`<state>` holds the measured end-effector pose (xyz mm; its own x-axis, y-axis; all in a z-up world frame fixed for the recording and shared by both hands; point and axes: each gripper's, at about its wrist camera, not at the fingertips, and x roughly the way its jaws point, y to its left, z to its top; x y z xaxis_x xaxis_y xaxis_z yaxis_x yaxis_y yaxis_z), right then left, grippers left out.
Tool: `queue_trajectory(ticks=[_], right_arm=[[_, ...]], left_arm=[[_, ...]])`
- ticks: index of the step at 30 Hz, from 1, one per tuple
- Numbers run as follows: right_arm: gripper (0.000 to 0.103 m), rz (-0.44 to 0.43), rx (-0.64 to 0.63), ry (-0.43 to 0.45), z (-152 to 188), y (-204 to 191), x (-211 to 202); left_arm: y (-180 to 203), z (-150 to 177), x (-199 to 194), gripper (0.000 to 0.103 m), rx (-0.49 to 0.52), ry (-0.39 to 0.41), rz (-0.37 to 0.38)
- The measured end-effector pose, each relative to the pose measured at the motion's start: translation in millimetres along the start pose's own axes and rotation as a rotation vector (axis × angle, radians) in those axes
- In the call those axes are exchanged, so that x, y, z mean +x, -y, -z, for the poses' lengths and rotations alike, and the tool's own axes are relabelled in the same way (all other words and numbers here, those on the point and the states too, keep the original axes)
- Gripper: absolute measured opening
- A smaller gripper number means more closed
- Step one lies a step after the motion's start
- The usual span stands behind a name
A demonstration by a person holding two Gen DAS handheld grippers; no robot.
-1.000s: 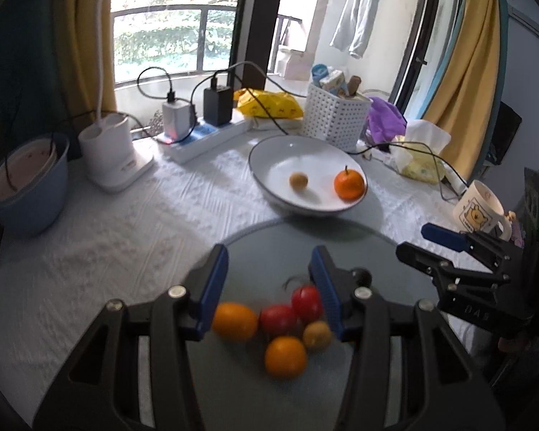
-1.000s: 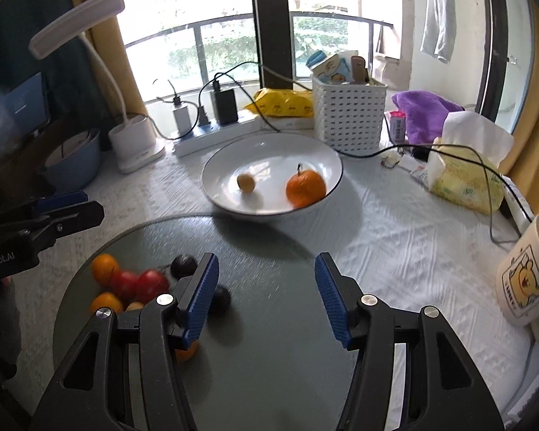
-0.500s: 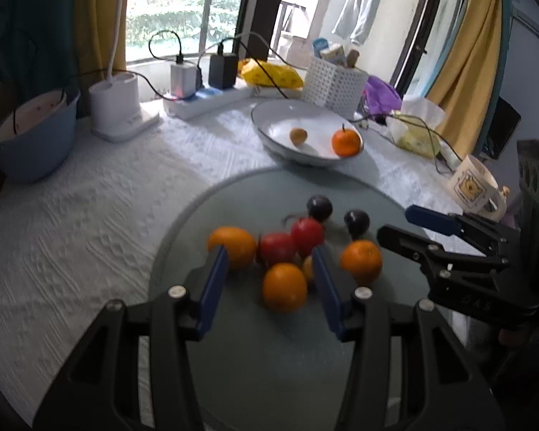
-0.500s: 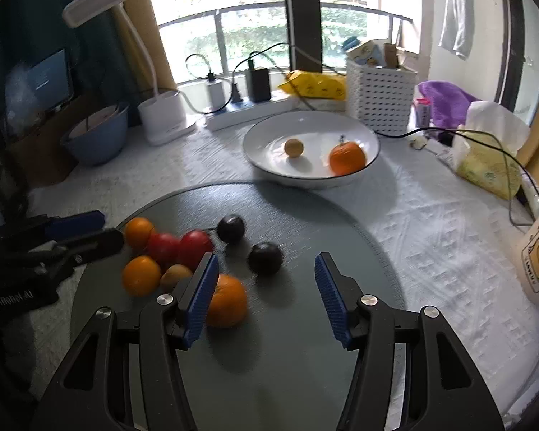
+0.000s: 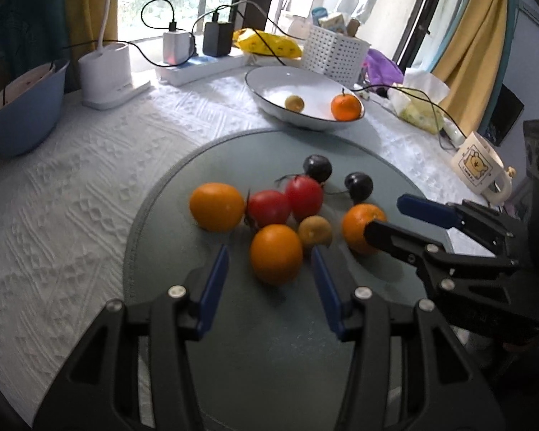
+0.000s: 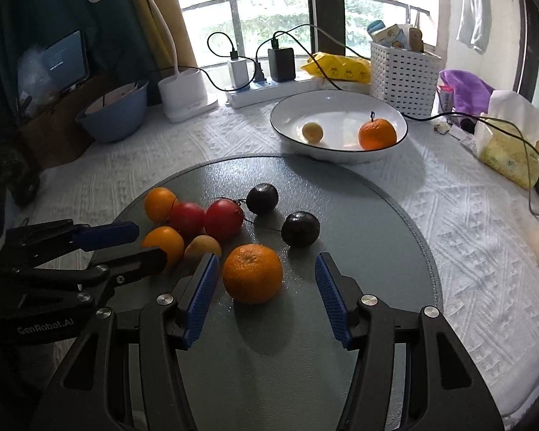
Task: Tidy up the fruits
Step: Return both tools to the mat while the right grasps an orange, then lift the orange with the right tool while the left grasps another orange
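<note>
Broadly, the table (image 6: 449,215) under its white patterned cloth carries everything, and the round grey mat (image 6: 341,323) at the near edge seems to serve as the sorting ground, since all the loose fruit lies on it. Beyond the mat stands the white bowl (image 6: 341,102), already holding a tangerine (image 6: 376,134) and a small yellow fruit (image 6: 312,131); I judge it to be where the fruit is meant to end up, which would explain why it sits within easy reach of both hands. The right gripper (image 6: 266,280) has its blue pads spread apart on either side of the nearest orange (image 6: 252,273), not pressing on it, so it holds nothing; that framing looks like the set-up for a pick. The left gripper (image 5: 269,280) is likewise open and empty, with another orange (image 5: 276,253) just ahead between its pads and clear of both. Each hand appears to have chosen its own fruit, so the two need not cross. The rest of the cluster lies just behind: a third orange (image 5: 216,207) at the left, two red tomatoes (image 5: 269,208) touching one another, a small tan fruit (image 5: 314,231) beside them, and two dark plums (image 6: 300,228) set a little apart towards the bowl.
</note>
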<state>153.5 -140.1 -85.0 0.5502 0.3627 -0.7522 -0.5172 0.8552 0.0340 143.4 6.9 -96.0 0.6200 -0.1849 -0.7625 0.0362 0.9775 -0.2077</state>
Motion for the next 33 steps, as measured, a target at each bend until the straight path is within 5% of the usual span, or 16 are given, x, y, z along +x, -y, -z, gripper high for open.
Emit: queue_trajectory(ticks=[15, 23, 33], right_arm=[[0.059, -0.014, -0.022, -0.036, 4, -1, 15], [0.044, -0.035, -0.058, -0.044, 5, -7, 19], [0.041, -0.033, -0.065, -0.031, 3, -5, 15]], left_arm=[[0, 0, 12, 0.049, 0.0, -0.018, -0.015], [3, -1, 13, 0.033, 0.013, -0.014, 0.001], [2, -4, 5, 0.033, 0.02, 0.012, -0.015]])
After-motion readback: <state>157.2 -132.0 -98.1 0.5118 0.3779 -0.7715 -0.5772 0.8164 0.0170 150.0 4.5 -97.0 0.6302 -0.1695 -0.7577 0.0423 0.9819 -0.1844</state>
